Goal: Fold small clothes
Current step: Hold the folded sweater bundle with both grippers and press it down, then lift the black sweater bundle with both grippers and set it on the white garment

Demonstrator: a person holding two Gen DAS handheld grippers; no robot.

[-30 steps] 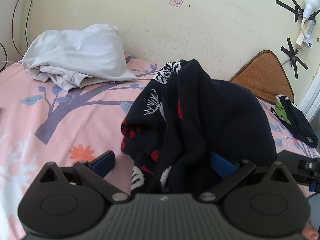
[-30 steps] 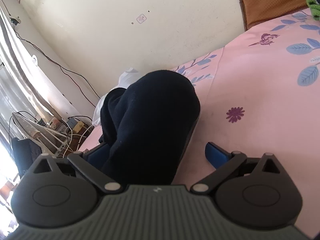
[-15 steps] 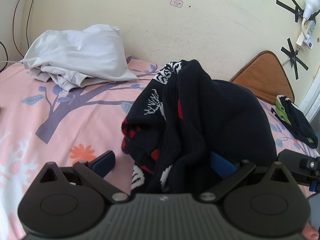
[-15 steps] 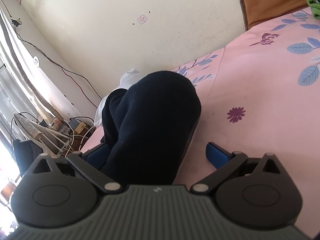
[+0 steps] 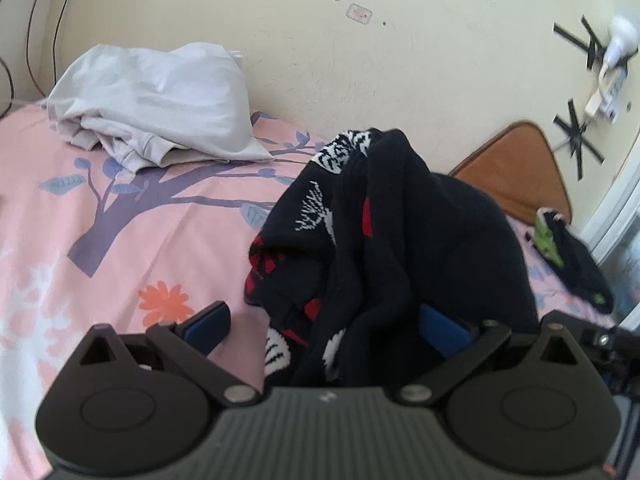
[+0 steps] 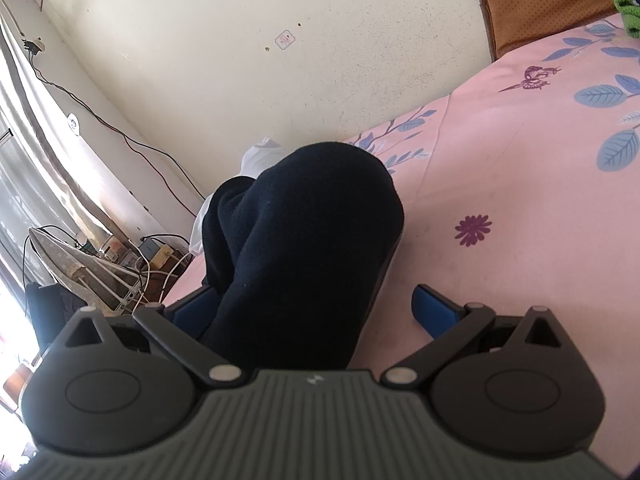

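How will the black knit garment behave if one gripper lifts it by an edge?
Probably floppy: the garment is bunched in soft folds and droops between the open fingers of the left gripper, so it should sag and unfold. The thick knit looks grippy, unlikely to slip. It seems bulky; the rest would likely drag across the sheet.

Garment [image 5: 400,248] between left gripper's fingers: black, white and red motifs. Bedsheet [image 5: 120,248] beneath: pink, blue-leaf tree print. Bundle [image 5: 156,108] ahead-left: pale grey.

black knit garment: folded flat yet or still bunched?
Bunched. The black knit garment stands in a crumpled heap with loose folds, between the open left tongs; nothing shows a flat fold.
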